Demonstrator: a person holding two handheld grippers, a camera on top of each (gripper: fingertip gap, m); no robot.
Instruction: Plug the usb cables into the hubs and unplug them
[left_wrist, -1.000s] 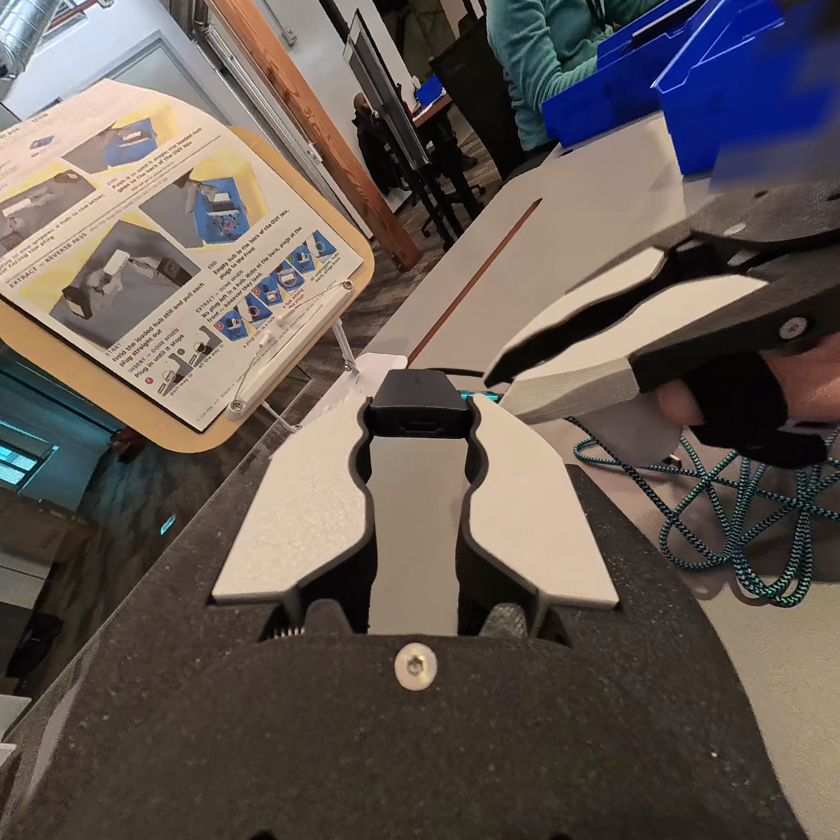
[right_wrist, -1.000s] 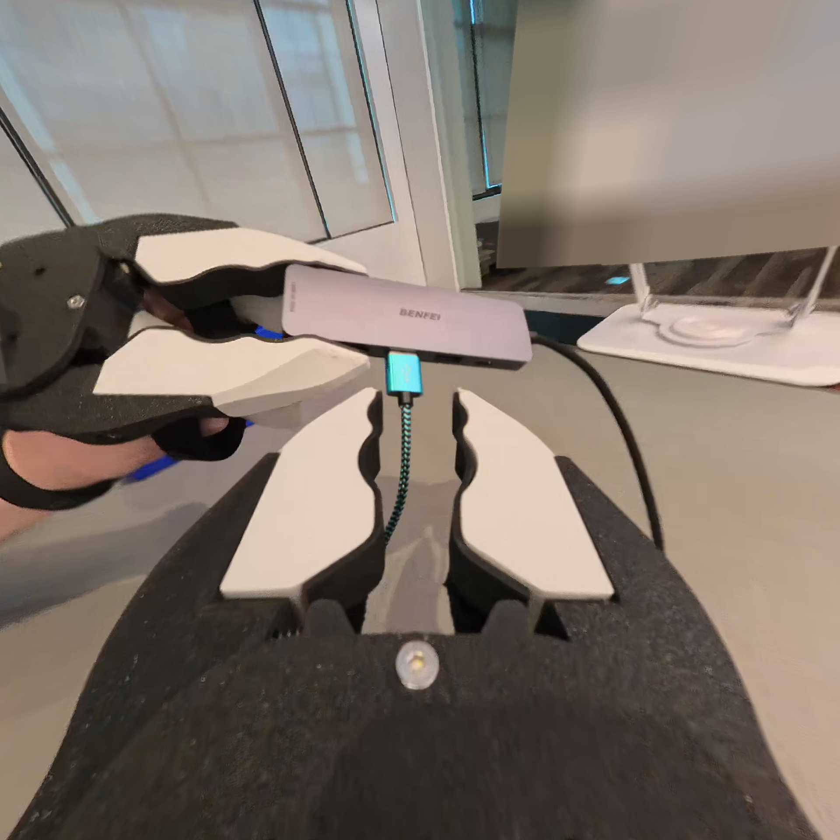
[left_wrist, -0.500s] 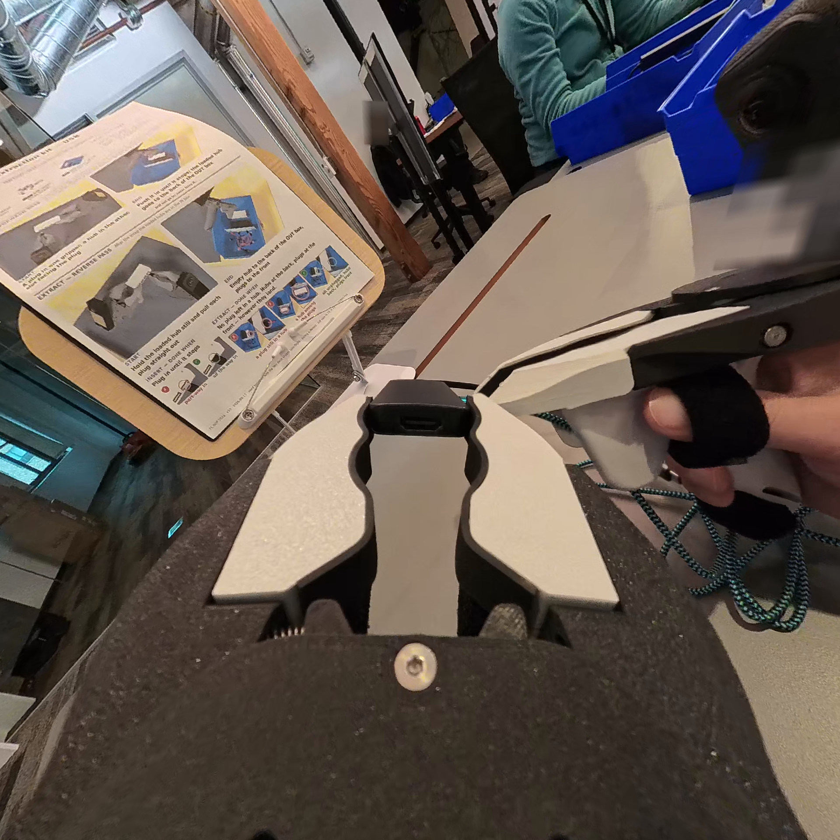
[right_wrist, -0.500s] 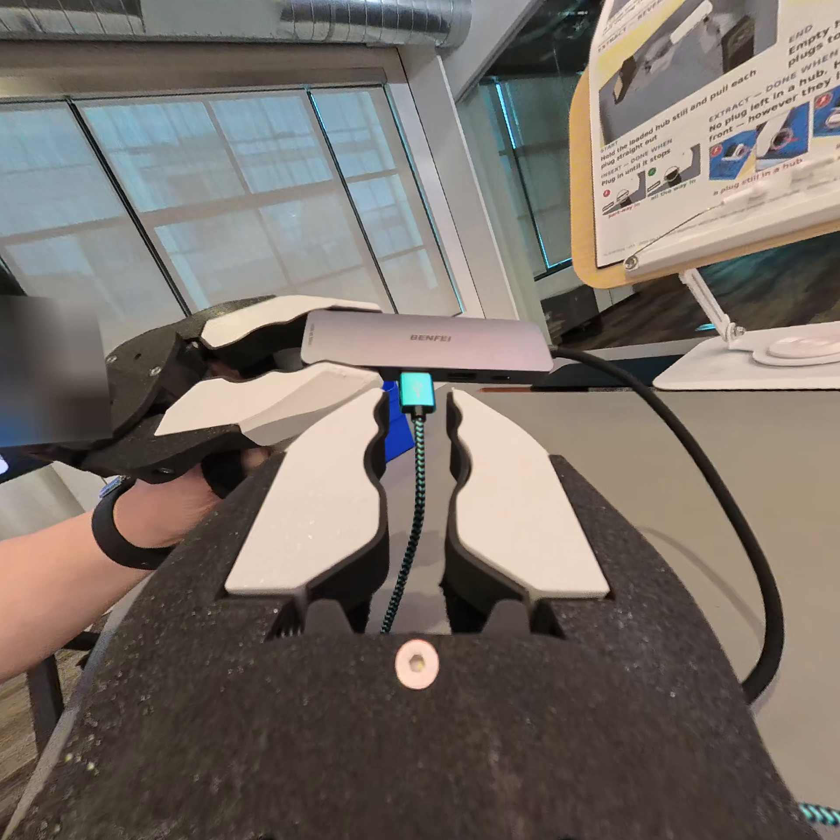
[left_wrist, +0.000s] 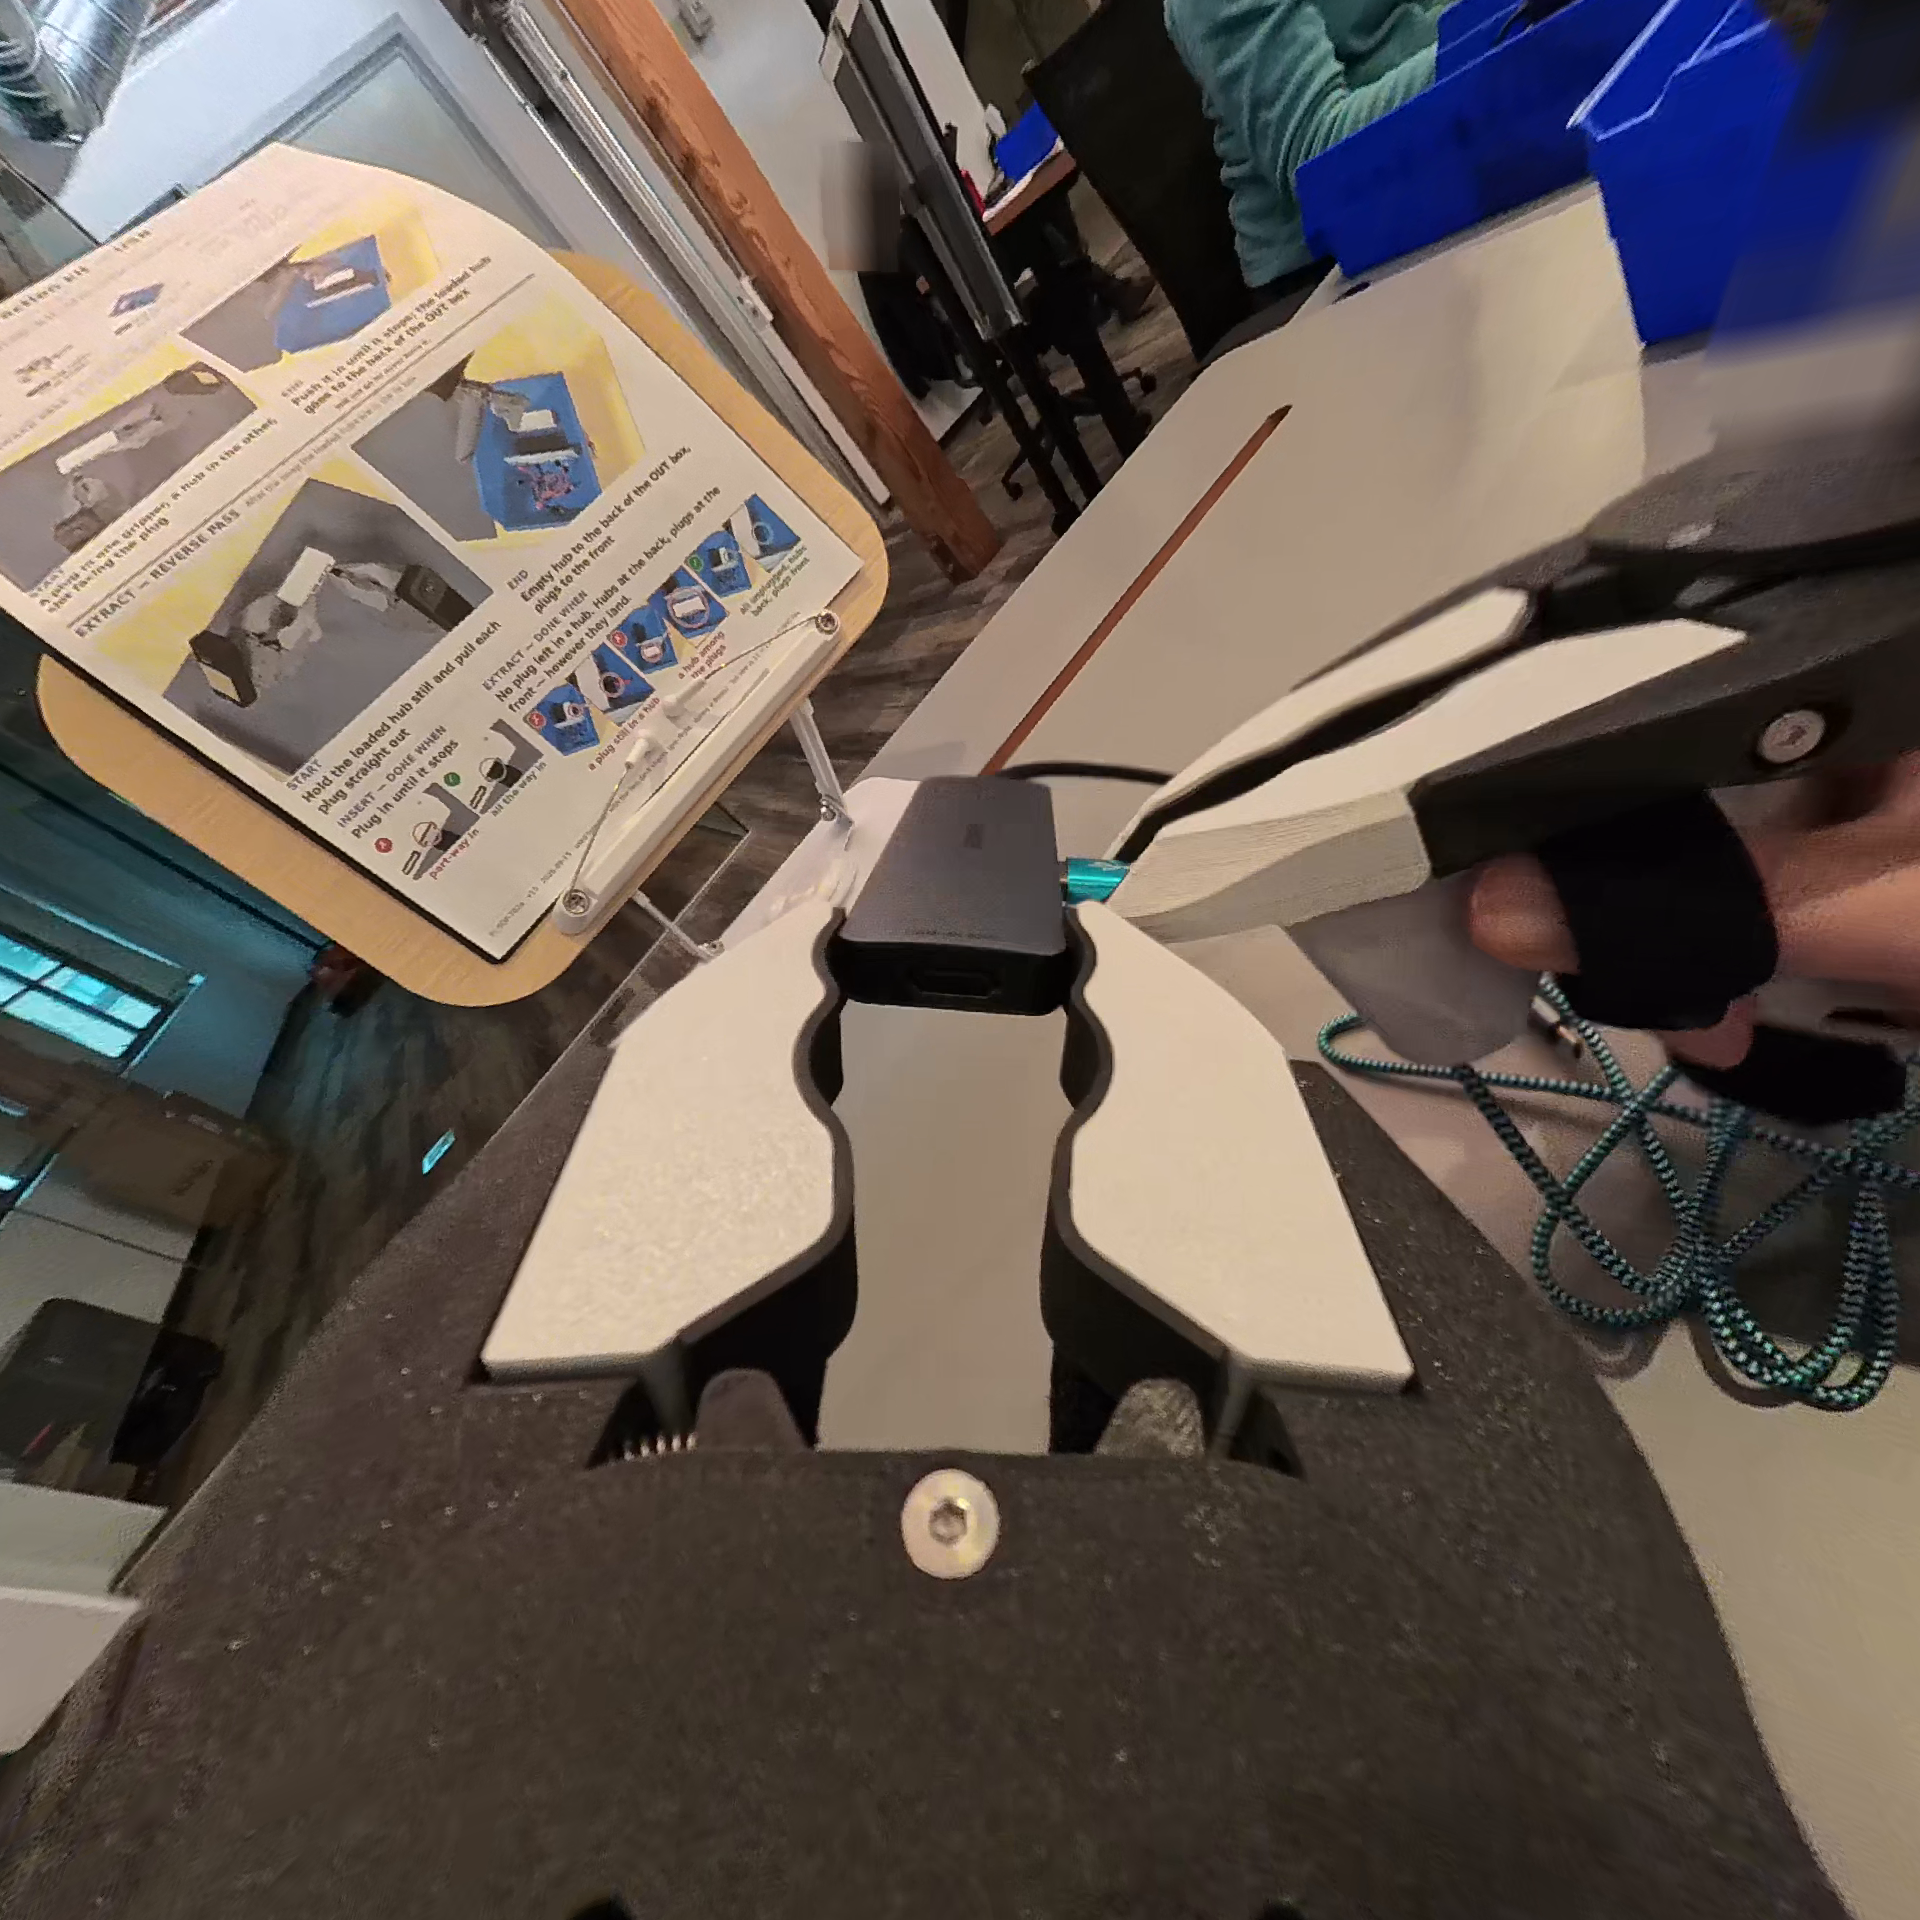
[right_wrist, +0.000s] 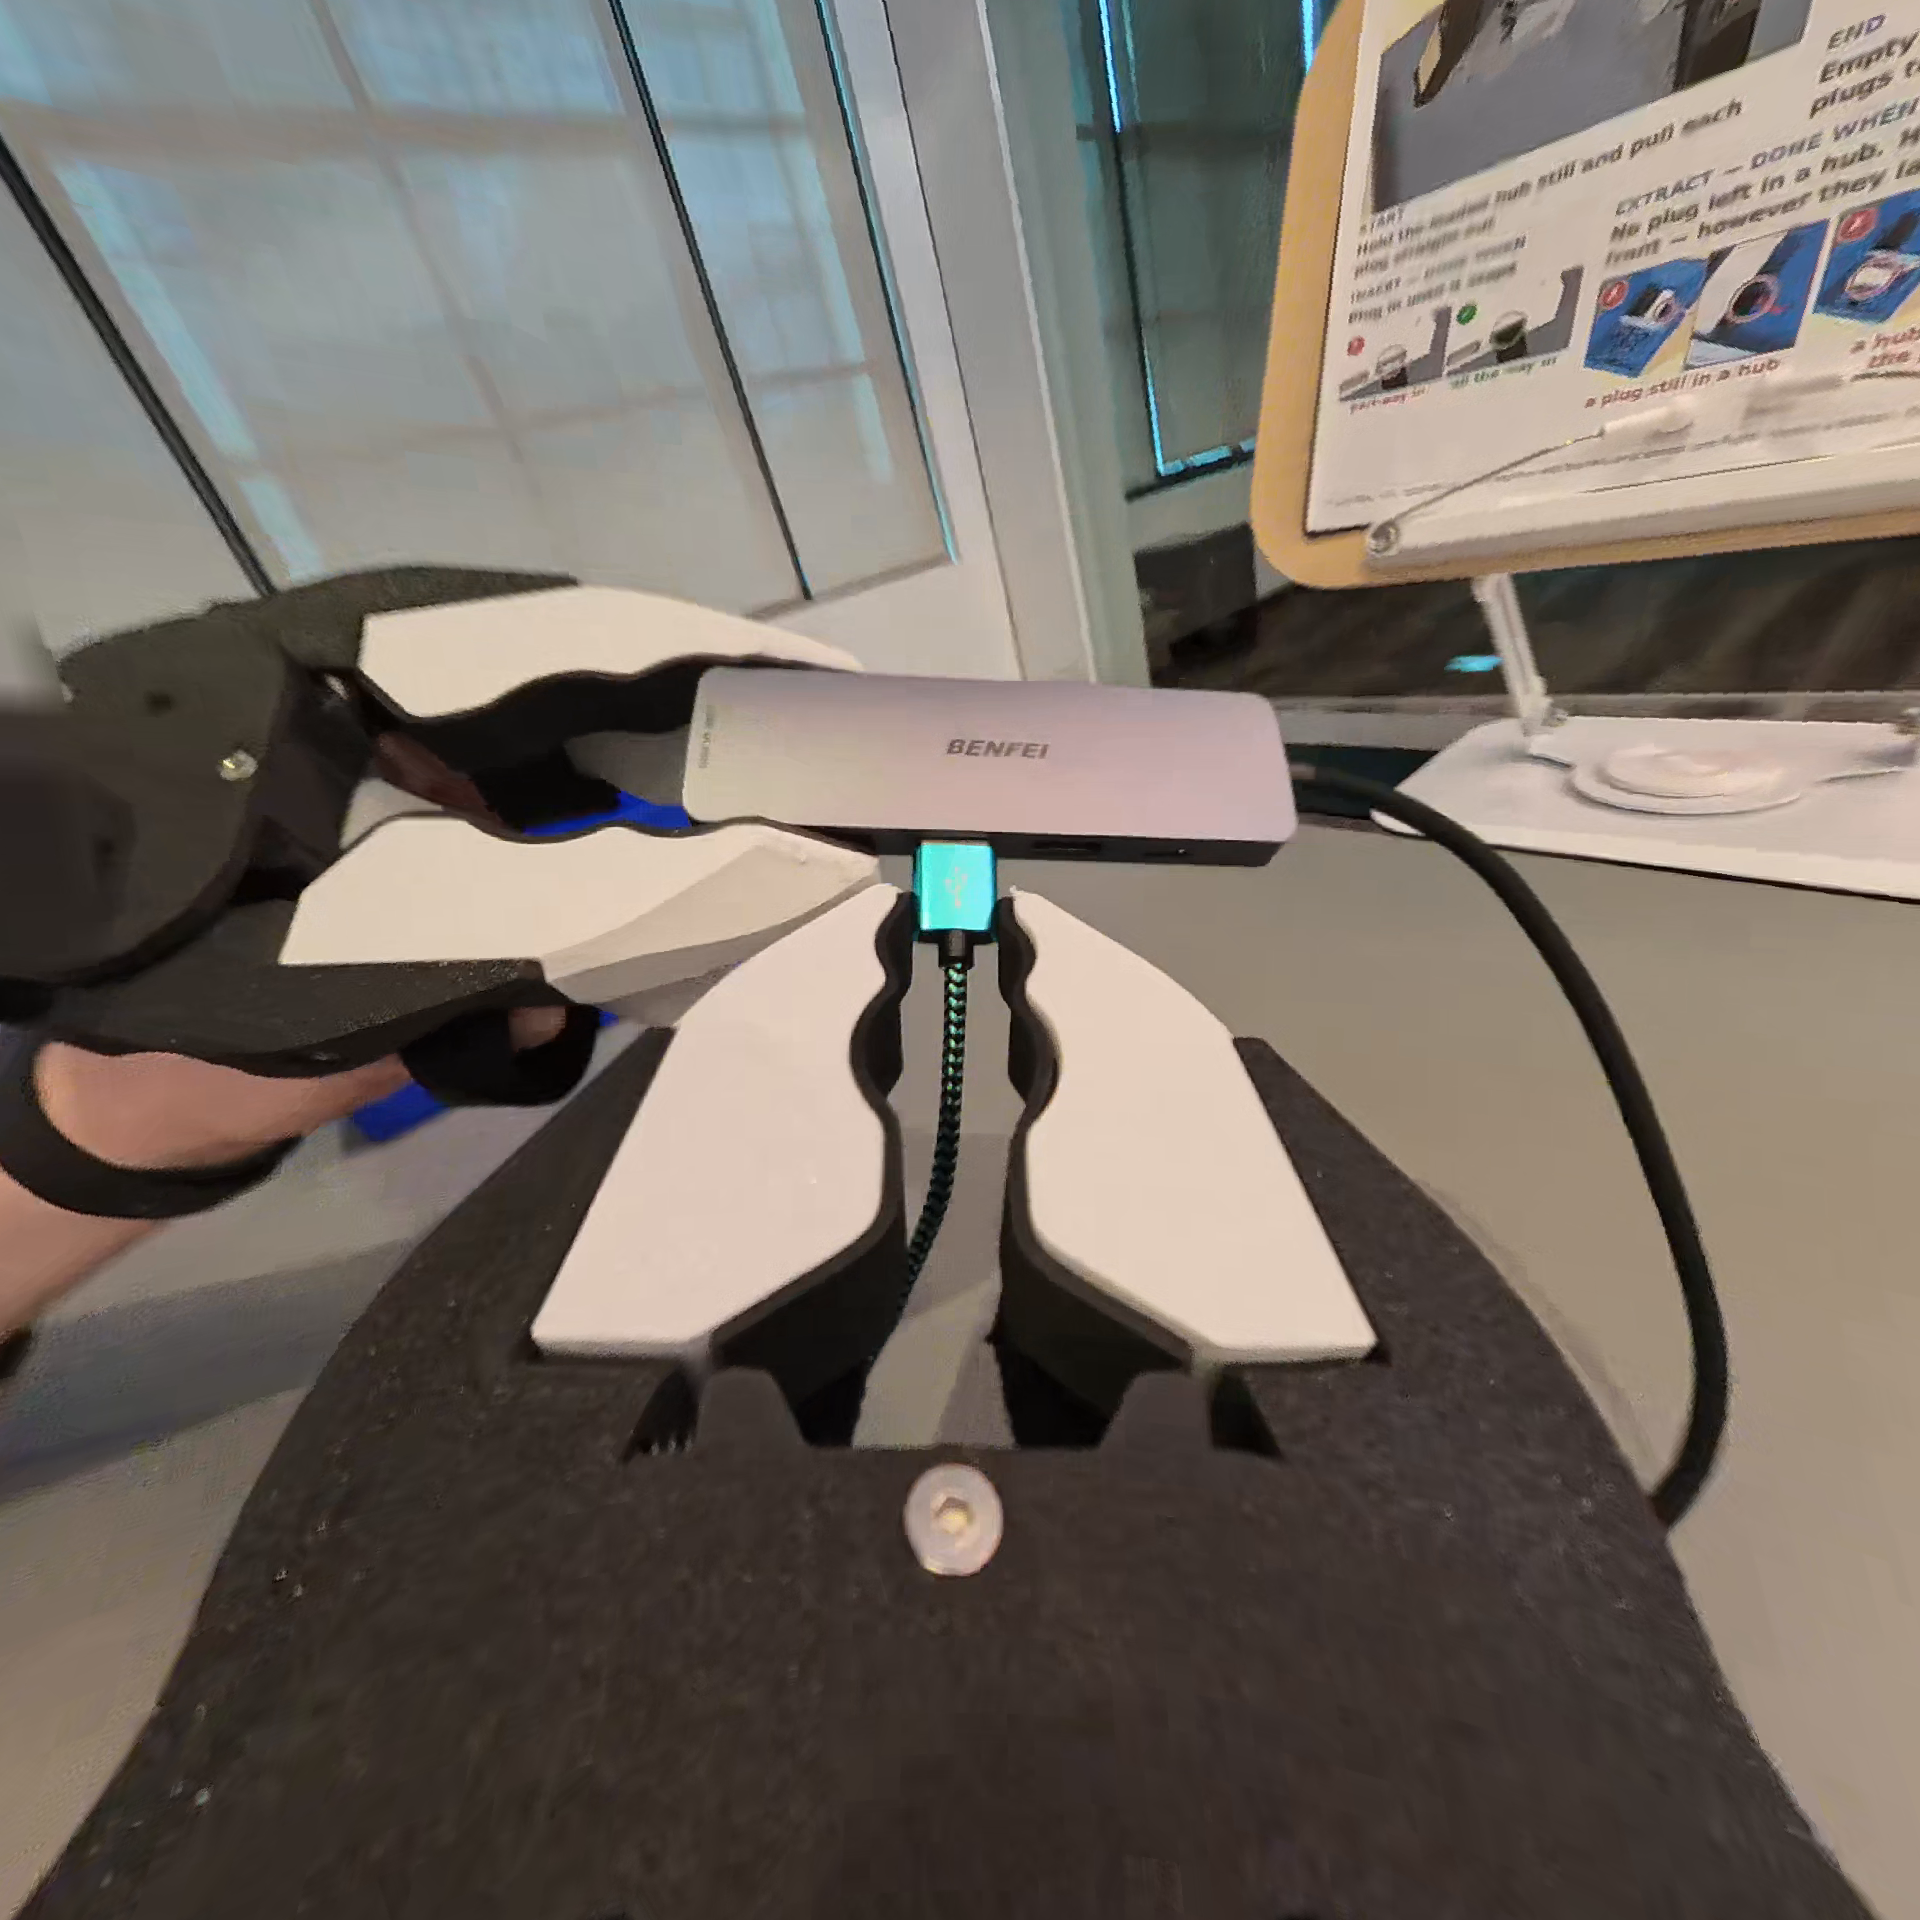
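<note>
Blurred: blue bin (left_wrist: 1756, 177) beyond hub (left_wrist: 961, 883). Cut off at frame edge: instruction board (right_wrist: 1621, 281) right of hub. Hidden behind fingers (left_wrist: 1278, 852): most of teal plug (left_wrist: 1086, 884).

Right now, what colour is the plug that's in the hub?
Metallic teal, on the plug with a teal-and-black braided cable; the right wrist view shows it best.

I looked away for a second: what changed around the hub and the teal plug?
The right hand-held gripper closed in from short of the teal plug until its fingertips flank it; whether it grips is unclear. The plug stayed seated in the hub, and the left hand-held gripper kept holding the hub's end.
</note>
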